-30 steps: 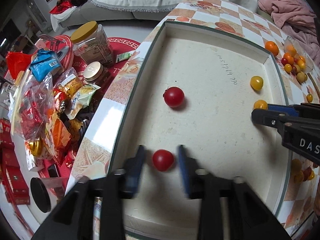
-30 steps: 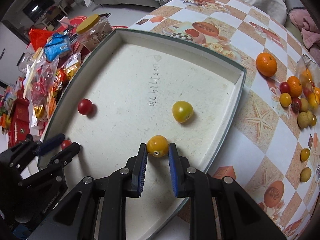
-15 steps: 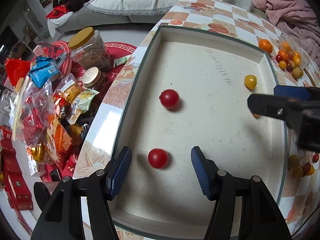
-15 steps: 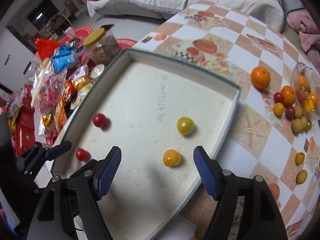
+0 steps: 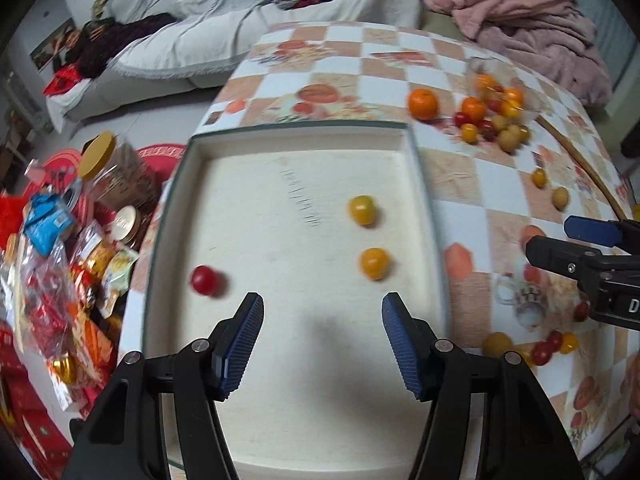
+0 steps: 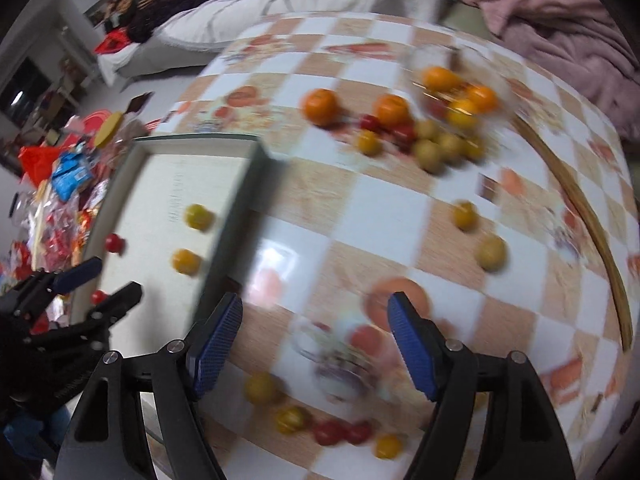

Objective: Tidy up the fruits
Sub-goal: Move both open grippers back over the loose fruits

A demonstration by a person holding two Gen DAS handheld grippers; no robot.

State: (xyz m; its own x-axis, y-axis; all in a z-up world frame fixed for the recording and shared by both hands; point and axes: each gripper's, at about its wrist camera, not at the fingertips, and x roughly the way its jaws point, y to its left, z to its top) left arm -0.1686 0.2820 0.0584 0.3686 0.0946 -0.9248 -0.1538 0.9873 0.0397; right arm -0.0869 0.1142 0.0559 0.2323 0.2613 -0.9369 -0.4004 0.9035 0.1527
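Note:
A white tray with a green rim (image 5: 420,184) holds a red tomato (image 5: 205,280) at its left and two yellow tomatoes (image 5: 362,210) (image 5: 374,263) at its right. My left gripper (image 5: 322,340) is open and empty above the tray's near half. My right gripper (image 6: 314,342) is open and empty above the checked tablecloth, right of the tray (image 6: 240,200). Loose small tomatoes (image 6: 332,432) lie just below it. A second red tomato (image 6: 98,296) shows by the left gripper in the right wrist view.
A heap of oranges and small fruits (image 6: 432,120) with a clear bag lies at the table's far side. Two single fruits (image 6: 492,254) lie to the right. Snack packets and jars (image 5: 80,240) crowd the floor left of the table. A sofa (image 5: 240,20) stands behind.
Both grippers have let go of their tomatoes, opened wide and pulled back. Both have swung to the right; the right one has left the tray and is over the tablecloth.

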